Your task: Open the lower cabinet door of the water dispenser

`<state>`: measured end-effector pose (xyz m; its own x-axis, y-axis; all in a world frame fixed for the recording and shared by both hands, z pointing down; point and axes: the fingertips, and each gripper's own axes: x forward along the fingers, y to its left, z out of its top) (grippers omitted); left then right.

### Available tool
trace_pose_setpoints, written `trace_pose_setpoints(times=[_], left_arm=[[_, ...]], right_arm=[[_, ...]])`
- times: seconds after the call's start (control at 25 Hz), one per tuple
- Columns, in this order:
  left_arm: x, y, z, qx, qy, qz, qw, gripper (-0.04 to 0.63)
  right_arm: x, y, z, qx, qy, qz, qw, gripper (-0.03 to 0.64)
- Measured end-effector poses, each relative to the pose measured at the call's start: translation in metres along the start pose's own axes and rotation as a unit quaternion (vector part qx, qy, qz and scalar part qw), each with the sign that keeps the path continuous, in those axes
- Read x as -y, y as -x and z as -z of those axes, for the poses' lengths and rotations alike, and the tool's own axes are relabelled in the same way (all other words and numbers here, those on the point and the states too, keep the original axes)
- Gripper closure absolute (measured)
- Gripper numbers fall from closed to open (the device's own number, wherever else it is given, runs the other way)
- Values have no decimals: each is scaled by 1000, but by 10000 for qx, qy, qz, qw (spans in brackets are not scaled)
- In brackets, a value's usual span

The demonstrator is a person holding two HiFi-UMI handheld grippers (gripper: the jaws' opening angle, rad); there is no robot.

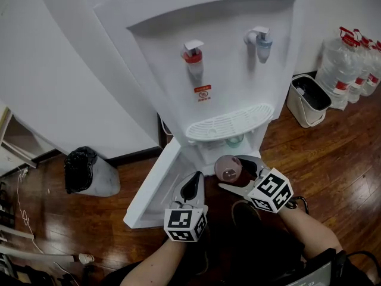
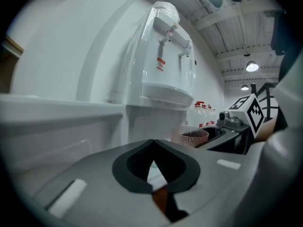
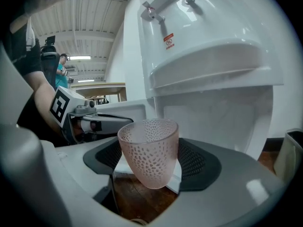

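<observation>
Head view looked steeply down on the water dispenser (image 1: 220, 70) from close above. Both gripper views sat low near its base, facing up its front. All three shared the drip tray (image 1: 229, 124) and, seemingly, the pink cup (image 1: 228, 168).

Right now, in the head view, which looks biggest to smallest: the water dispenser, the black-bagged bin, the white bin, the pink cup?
1. water dispenser, by far the largest.
2. black-bagged bin and white bin: they look about alike, so I won't rank them.
3. pink cup, smallest, even though it is nearest the camera.
</observation>
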<state>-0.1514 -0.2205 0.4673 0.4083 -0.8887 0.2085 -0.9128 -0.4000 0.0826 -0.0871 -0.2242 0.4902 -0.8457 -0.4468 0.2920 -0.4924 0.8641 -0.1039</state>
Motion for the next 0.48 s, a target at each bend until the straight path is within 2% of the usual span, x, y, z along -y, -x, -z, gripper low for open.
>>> trace_pose_setpoints(times=[0.16, 0.28, 0.48], left_arm=[[-4, -7, 18, -104, -20, -147, 9998, 602], [-8, -14, 31, -238, -76, -248, 9994, 569], [-15, -25, 48, -403, -100, -308, 9987, 577]], right_arm=[[10, -12, 17, 17, -134, 161, 9998, 247], [20, -21, 34, -8, -351, 318, 9989, 247], [33, -35, 57, -113, -433, 499, 9978, 247]])
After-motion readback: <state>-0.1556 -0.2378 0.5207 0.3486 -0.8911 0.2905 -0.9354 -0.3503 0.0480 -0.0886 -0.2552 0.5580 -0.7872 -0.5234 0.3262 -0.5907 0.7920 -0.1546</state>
